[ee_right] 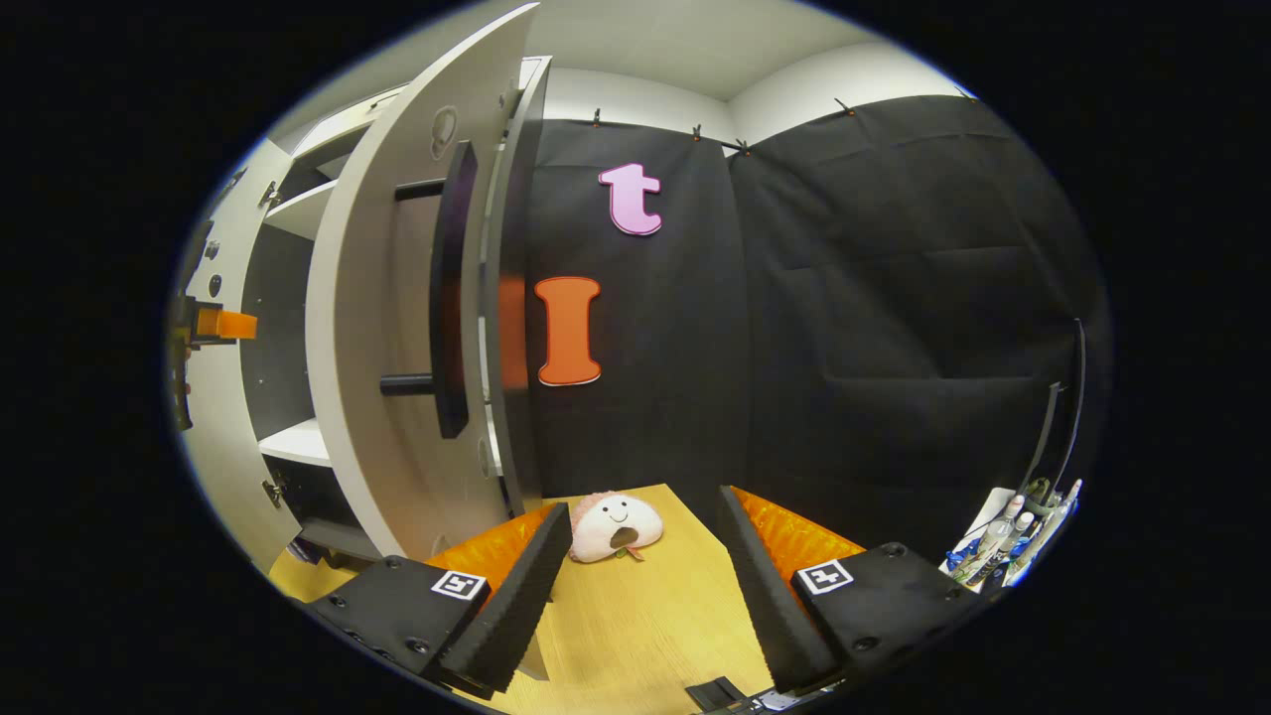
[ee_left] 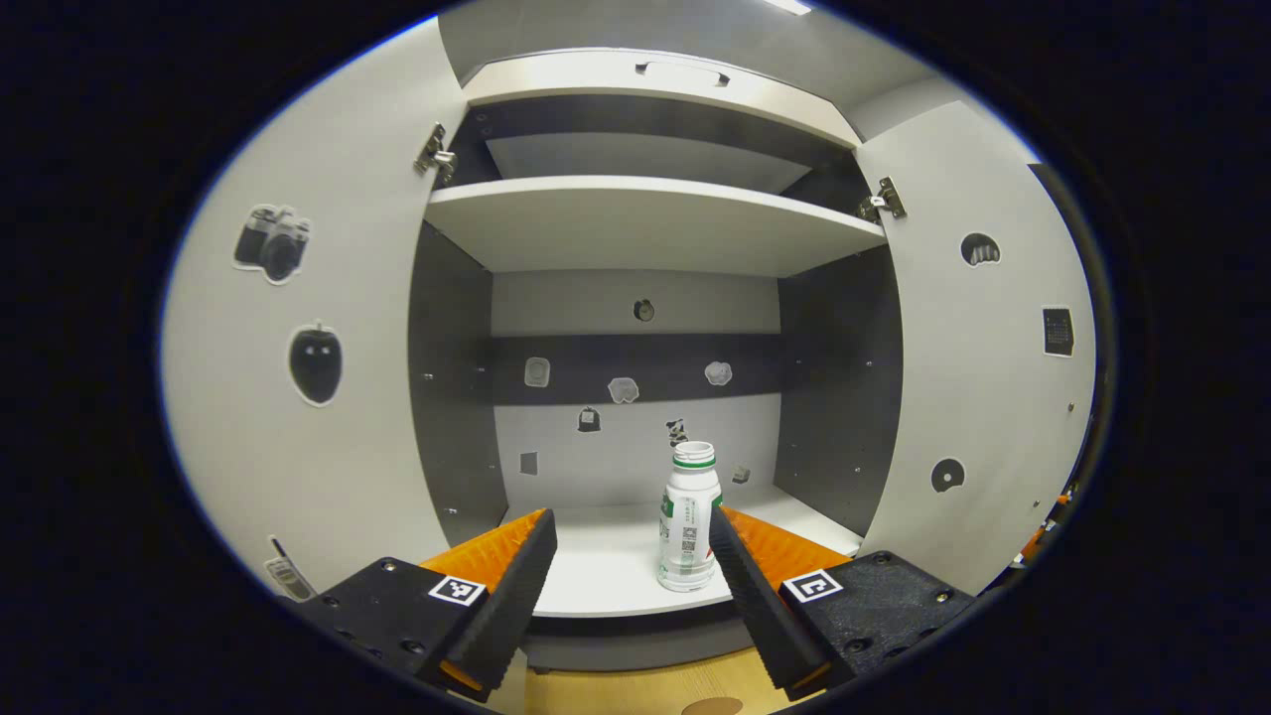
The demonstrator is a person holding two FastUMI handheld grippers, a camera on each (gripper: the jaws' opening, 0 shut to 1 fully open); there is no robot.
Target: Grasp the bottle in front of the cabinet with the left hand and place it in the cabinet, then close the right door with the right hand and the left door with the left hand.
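Two doors open, bottle already upright on the cabinet's lower shelf, near its front edge, right of centre. Placement judged done.

Left gripper: spread wide, nothing between the fingers. Right-hand finger just beside the bottle's side, contact not resolvable from the left gripper view. Advice: withdraw straight back along the gripper's own axis, no sideways drift toward the bottle; tall, narrow and probably light, so likely to tip at a nudge.

Right gripper: spread wide, empty, hanging over the wooden tabletop with a small plush toy lying ahead of it. Right door standing to the left in the right gripper view, outer face and dark bar handle toward the camera.

Next step judged: close right door. Approach from the outer face, press flat beside or on the handle, follow the hinge arc, steady push. Start only once the left gripper, seen at the far left edge in front of the cabinet opening, is out of the door's path.
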